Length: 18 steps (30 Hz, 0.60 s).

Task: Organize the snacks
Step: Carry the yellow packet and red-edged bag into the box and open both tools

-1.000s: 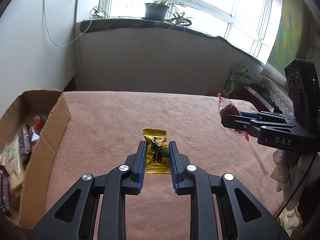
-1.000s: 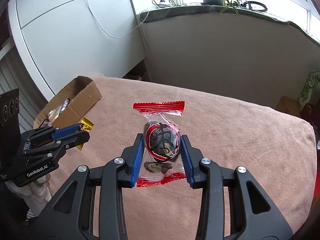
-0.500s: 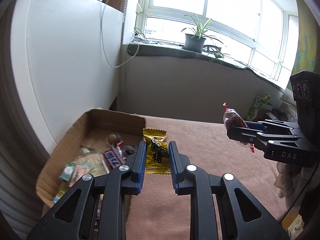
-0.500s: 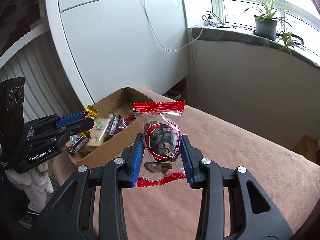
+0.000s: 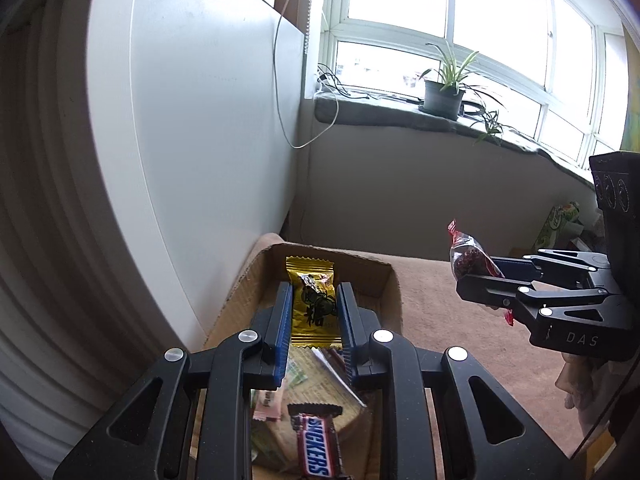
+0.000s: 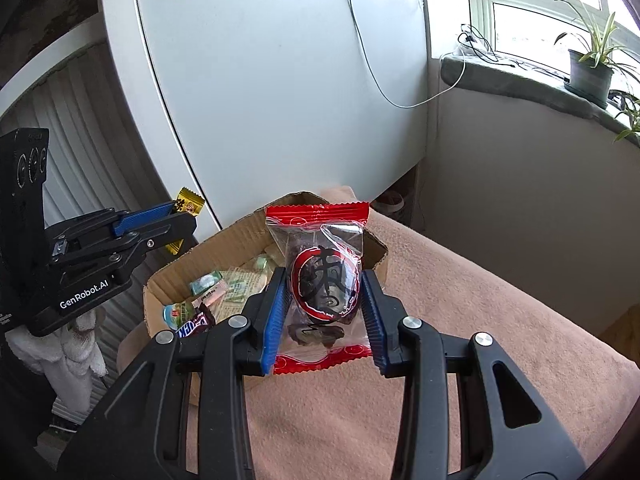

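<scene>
Status: both of your grippers are loaded and at the drop-off.

Your left gripper (image 5: 313, 312) is clenched on a gold foil candy wrapper with dark print (image 5: 312, 300); the blue pads press its two long sides. It hangs over the open brown cardboard box (image 5: 384, 280), above the far end of the box interior, not yet let go.

Your right gripper (image 6: 324, 312) grasps a clear plastic snack packet with red crimped ends and a round red-and-black label (image 6: 320, 280). In the right wrist view it sits near the right-hand corner of the box, over the box wall and the pink-brown cloth-covered surface (image 6: 460, 340). Whether it is fully above the opening, you cannot tell.

Done so far, judging by contents: the box already holds a brown Snickers bar (image 5: 318, 448), several pale green and pink sachets (image 6: 208, 284) and a flat printed packet. The visible stretch of cloth carries no loose snacks, though its near and right-hand edges are out of view.

Left to do: release the gold candy into the box, bring the red packet over the opening and release it. Both wrappers are light and slippery, so they may cling to a pad on release.
</scene>
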### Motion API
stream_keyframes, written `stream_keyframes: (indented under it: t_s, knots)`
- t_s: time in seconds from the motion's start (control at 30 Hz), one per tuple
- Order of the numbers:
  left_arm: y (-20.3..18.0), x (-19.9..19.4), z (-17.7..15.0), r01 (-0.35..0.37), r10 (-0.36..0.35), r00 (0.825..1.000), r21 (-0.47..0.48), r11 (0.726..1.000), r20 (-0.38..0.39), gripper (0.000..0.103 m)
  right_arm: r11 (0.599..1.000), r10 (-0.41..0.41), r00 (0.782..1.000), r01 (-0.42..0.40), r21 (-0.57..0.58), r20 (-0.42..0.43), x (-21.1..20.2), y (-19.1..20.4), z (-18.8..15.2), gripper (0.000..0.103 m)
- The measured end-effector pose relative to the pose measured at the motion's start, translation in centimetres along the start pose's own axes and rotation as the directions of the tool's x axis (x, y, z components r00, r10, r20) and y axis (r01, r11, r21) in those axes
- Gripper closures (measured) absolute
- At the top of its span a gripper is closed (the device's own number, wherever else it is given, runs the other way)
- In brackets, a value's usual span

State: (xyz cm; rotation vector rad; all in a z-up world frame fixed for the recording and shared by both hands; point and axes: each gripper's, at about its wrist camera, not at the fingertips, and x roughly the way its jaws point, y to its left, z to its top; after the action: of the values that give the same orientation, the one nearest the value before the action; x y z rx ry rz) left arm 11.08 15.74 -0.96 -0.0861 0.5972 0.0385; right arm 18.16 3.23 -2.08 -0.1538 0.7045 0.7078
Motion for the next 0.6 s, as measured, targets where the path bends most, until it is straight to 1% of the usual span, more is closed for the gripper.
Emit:
stream_keyframes:
  t_s: [0.13, 0.3, 0.6]
  knots:
    - [0.8, 1.5, 0.6, -0.002, 0.002, 1.000, 0.004, 1.000, -0.013, 0.083, 1.000, 0.002, 1.000, -0.002, 0.012, -0.009, 2.2, 0.0, 1.3, 0.065]
    - [1.6, 3.7, 1.1, -0.003, 0.003, 0.999, 0.011, 1.000, -0.042, 0.083, 1.000, 0.011, 0.999, -0.010, 0.025, -0.042, 5.1, -0.1, 2.5, 0.065]
    - [2.8, 6.6, 1.9, -0.008, 0.008, 0.996, 0.007, 1.000, -0.090, 0.083, 0.999, 0.019, 0.995, -0.015, 0.045, -0.101, 9.5, -0.8, 3.2, 0.065]
